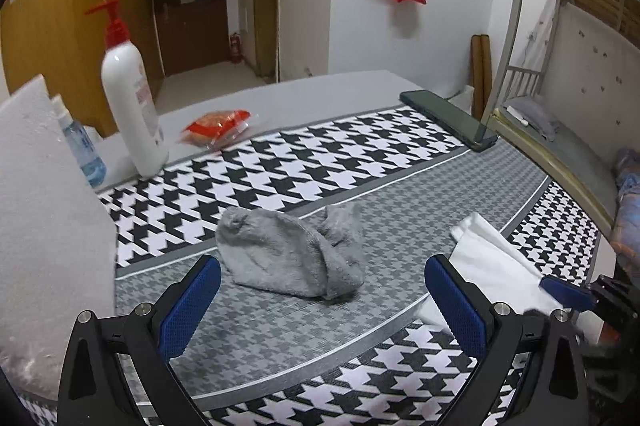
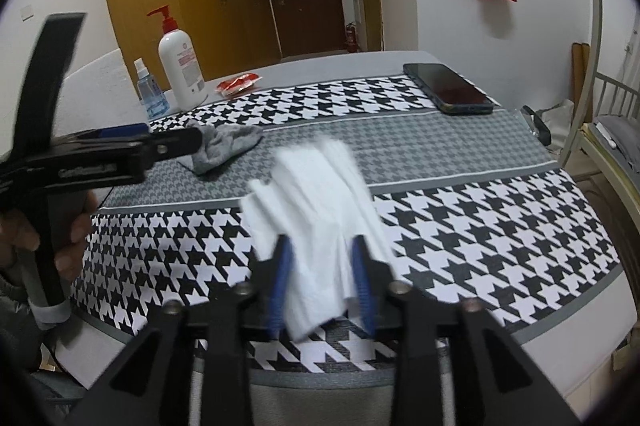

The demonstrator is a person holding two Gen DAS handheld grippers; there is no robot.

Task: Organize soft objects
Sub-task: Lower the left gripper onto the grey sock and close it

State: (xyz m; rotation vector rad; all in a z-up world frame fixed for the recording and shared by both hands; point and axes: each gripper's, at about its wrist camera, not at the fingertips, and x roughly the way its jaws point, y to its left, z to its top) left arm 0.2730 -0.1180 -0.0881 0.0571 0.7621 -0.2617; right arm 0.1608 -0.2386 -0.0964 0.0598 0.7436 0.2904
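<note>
Right gripper (image 2: pixel 322 280) stood half apart around the white cloth (image 2: pixel 316 210) at lower centre, pads apparently not pressing; release seemed in hand. Left gripper (image 1: pixel 322 296) was wide apart, facing the grey towel (image 1: pixel 288 254) mid-frame on the worktop (image 1: pixel 400 162). Next move likely required closing on it.

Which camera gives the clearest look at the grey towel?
The left wrist view: the grey towel lies crumpled and whole, sharp, just ahead of the open left gripper. The right wrist view shows it smaller, farther off, partly hidden behind the left gripper.
</note>
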